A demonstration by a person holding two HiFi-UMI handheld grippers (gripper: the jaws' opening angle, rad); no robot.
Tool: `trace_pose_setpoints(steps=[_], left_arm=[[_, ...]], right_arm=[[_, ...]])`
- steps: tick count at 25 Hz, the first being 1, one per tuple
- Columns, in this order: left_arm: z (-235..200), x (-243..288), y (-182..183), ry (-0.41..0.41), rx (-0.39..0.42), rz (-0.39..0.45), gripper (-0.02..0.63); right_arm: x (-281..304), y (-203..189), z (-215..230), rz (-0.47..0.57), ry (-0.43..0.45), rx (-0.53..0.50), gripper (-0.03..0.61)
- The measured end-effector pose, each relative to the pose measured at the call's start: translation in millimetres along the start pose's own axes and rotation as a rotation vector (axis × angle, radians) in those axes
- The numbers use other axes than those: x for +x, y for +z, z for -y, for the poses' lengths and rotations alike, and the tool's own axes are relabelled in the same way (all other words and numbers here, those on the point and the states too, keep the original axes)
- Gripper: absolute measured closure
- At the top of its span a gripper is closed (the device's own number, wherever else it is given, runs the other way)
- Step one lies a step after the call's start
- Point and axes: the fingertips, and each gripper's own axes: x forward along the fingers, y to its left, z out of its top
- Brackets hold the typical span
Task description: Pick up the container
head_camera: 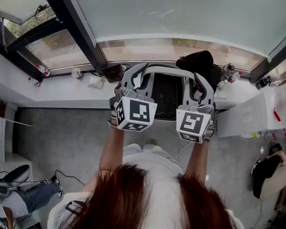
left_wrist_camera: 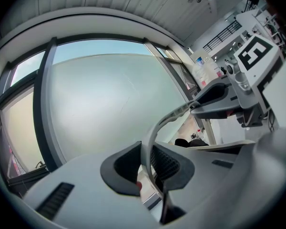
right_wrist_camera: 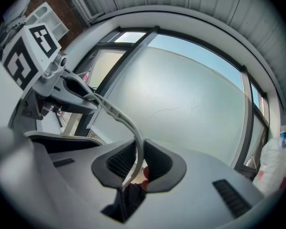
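Observation:
The container has a pale curved rim and a dark mesh inside. It hangs in the air in front of the window, between both grippers. My left gripper is shut on the rim's left side and my right gripper on its right side. In the left gripper view the pale rim passes between the dark pads of my left gripper and arcs over to the right gripper. In the right gripper view the rim sits pinched in my right gripper.
A white windowsill runs under the dark-framed window, with a cup and small bottles on it. A black bag lies behind the container. A white box-like surface stands at the right. A person's legs show at lower left.

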Motion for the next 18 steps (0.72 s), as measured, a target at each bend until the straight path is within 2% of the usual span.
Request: trace_pose_setpoints(steps=[18], left_arm=[[-45.8, -43.5, 7.0, -0.021, 0.007, 0.079, 0.551]], right_arm=[[-18.3, 52.9, -34.1, 0.016, -0.048, 0.009, 0.508]])
